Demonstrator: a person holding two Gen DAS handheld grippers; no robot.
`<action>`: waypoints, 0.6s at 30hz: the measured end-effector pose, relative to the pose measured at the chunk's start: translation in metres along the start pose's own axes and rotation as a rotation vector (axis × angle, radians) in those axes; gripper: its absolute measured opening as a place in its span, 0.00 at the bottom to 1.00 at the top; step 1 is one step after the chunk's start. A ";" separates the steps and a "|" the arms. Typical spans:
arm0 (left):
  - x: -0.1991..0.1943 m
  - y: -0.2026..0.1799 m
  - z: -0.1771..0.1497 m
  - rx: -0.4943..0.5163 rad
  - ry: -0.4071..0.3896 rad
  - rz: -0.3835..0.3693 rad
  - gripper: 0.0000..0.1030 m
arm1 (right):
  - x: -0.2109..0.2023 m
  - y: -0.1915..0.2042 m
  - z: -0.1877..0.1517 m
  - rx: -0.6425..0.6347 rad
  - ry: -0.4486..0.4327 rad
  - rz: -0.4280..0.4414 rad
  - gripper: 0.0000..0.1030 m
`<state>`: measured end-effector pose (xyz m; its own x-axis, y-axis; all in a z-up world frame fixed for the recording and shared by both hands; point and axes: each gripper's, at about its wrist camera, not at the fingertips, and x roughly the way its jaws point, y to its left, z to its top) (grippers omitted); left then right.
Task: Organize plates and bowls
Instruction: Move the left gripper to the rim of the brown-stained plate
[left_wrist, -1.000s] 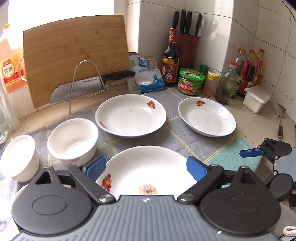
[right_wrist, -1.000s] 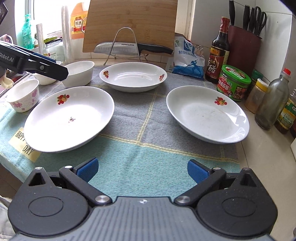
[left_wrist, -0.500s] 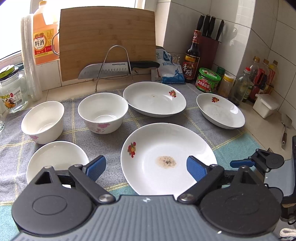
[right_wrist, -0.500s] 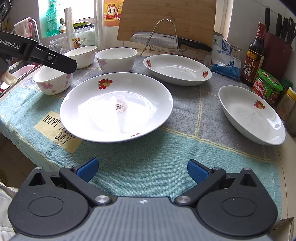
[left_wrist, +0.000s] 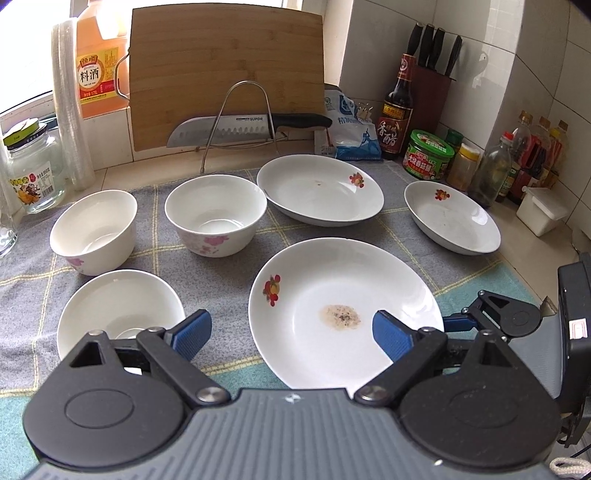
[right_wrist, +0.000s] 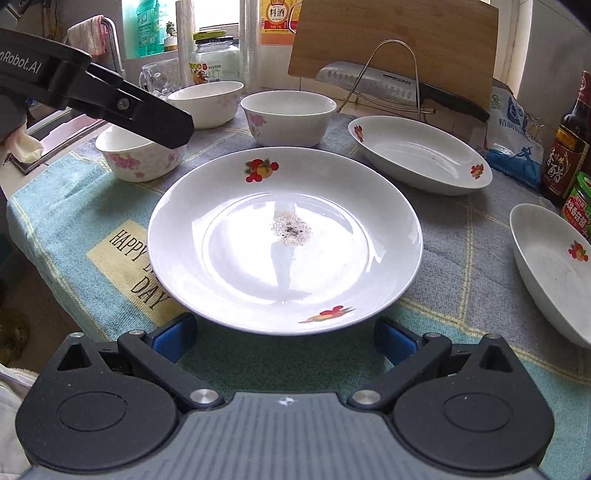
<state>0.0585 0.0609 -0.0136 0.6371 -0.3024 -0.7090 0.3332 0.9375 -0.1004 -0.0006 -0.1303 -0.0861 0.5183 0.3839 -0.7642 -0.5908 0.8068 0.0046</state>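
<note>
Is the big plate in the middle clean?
No, the big plate has a speckled patch of residue at its centre.

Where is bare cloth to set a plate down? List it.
Bare cloth lies between the big plate and the right-hand dish, and along the front edge by both grippers. The bowls at the back left sit crowded.

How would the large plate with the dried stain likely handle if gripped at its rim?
The large plate looks glazed and glossy, so probably slippery between pads. It seems stiff ceramic, likely fragile if dropped. Its wide, shallow shape would probably tilt when held by one edge.
</note>
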 end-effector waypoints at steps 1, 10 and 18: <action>0.001 -0.001 0.001 0.003 0.003 0.000 0.91 | 0.000 0.000 0.001 0.000 0.005 -0.001 1.00; 0.017 -0.007 0.014 0.061 0.033 -0.016 0.91 | -0.004 -0.006 -0.011 -0.024 -0.072 0.032 1.00; 0.045 -0.014 0.035 0.195 0.095 -0.028 0.91 | -0.007 -0.010 -0.024 0.020 -0.169 0.023 1.00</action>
<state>0.1065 0.0284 -0.0197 0.5601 -0.3020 -0.7714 0.4843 0.8748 0.0091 -0.0129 -0.1520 -0.0959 0.6020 0.4713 -0.6446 -0.5922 0.8050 0.0356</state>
